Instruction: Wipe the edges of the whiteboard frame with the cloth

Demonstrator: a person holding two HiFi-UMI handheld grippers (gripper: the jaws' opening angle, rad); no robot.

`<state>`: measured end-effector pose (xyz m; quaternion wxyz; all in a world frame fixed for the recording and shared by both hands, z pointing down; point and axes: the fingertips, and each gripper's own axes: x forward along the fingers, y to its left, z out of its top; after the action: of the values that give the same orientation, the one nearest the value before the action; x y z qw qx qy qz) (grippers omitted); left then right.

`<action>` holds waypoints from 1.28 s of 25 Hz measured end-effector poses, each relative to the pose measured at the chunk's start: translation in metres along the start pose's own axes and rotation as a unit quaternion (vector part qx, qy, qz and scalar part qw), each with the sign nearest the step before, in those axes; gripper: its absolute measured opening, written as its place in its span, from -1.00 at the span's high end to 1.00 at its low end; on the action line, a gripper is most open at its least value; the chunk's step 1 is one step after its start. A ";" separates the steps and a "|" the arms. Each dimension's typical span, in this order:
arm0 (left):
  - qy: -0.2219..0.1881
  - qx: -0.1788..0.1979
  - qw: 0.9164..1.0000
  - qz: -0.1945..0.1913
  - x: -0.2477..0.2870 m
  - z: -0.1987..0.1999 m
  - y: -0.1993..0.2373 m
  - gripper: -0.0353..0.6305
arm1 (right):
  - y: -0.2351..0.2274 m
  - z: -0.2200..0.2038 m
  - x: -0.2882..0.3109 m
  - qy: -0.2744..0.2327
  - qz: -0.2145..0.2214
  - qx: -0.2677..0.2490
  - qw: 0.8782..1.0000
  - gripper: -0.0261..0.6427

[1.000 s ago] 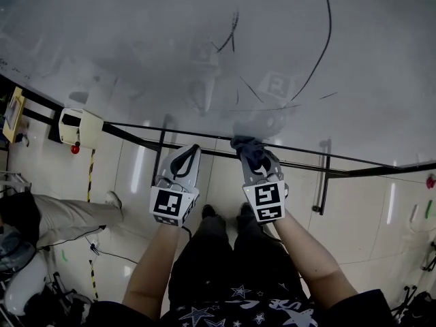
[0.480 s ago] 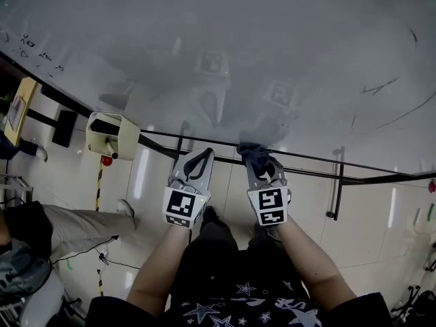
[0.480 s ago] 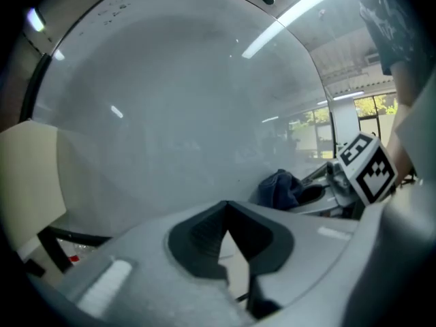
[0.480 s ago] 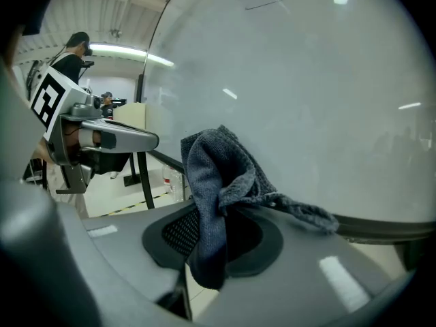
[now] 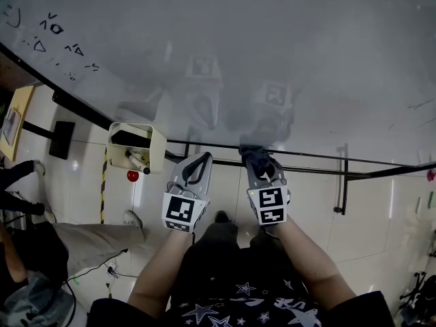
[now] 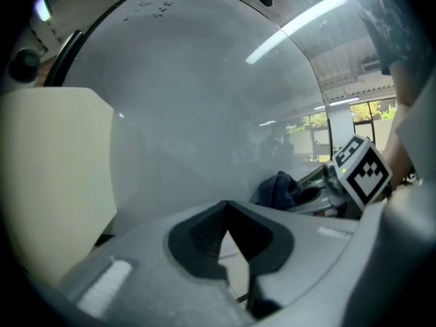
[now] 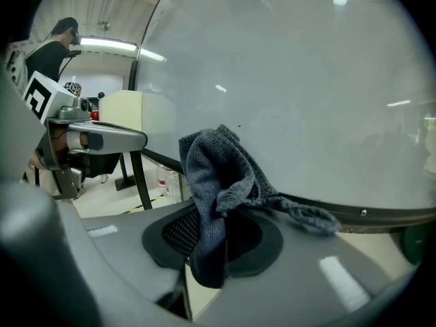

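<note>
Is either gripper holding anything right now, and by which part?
The right gripper is shut on the grey cloth, pinching its bunched lower part. The left gripper, jaws together, holds nothing.

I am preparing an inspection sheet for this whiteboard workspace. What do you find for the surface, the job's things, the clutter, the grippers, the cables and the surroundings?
Surface: whiteboard hazy grey; small handwritten marks at its far left.
Job's things: dark cloth against the black frame edge.
Clutter: cream box at the frame; small red object below it.
Grippers: right gripper shut on the cloth; left gripper shut, empty, beside it.
Cables: thin cable on the floor.
Surroundings: tiled floor, yellow-black tape, a bystander's leg.
</note>
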<state>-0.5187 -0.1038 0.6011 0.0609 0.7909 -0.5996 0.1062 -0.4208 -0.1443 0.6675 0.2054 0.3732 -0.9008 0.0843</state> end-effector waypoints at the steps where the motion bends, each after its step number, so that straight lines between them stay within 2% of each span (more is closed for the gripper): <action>1: -0.005 0.002 1.000 0.002 -0.003 0.001 0.004 0.88 | 0.005 0.001 0.003 0.001 0.001 -0.002 1.000 0.68; 4: -0.018 0.011 1.000 0.004 -0.014 0.001 0.016 0.88 | 0.020 0.006 0.012 0.002 0.005 -0.009 1.000 0.68; 12: -0.025 0.002 1.000 -0.008 -0.032 0.002 0.021 0.88 | 0.041 0.010 0.027 0.004 0.009 0.000 1.000 0.68; 23: -0.001 0.015 1.000 0.021 -0.044 0.003 0.028 0.88 | 0.061 0.014 0.035 -0.004 0.071 0.003 0.997 0.68; 27: -0.006 0.011 0.999 0.051 -0.050 0.007 0.036 0.88 | 0.073 0.016 0.043 -0.002 0.101 -0.003 0.995 0.68; 32: -0.009 0.005 0.998 0.063 -0.064 0.006 0.037 0.88 | 0.089 0.016 0.055 0.006 0.114 -0.011 0.993 0.68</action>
<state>-0.5706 -0.0550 0.5789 0.0451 0.7525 -0.6485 0.1057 -0.5238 -0.1219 0.6769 0.2035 0.2650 -0.9373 0.0995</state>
